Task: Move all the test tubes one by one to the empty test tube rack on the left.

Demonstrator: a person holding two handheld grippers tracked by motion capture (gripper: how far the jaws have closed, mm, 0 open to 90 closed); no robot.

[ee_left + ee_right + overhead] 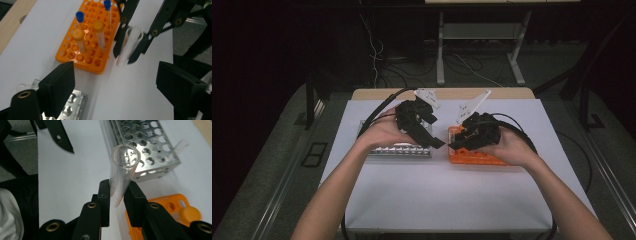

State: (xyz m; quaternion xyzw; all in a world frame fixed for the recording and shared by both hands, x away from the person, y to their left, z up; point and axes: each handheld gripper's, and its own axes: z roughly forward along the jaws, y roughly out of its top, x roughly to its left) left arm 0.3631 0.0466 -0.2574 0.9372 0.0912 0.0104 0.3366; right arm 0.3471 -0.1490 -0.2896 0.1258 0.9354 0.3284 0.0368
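A white sheet (442,195) covers the table, with dark floor and cables beyond it. At the left of the high view the left gripper (438,143) hangs above a metal rack (399,150) of round holes; its jaws stand spread wide apart with nothing between them. In the left gripper view that rack's corner (75,102) lies just under the left-hand jaw, and a bare clear tube (23,86) lies on the sheet beside it. Ahead of those spread jaws stands an orange rack (82,56) bearing two orange-capped tubes (79,40) and two blue-capped tubes (80,17).

Further right, the right gripper (453,146) sits over the near-left corner of the orange rack (472,157). Its jaws are pinching a clear open-mouthed tube (122,172) around its lower part; the tube rises from between the jaws, tilted, its open rim well above the fingertips. Beyond that rim lies the metal rack (147,145); the orange rack (172,205) shows to the right of the jaws.
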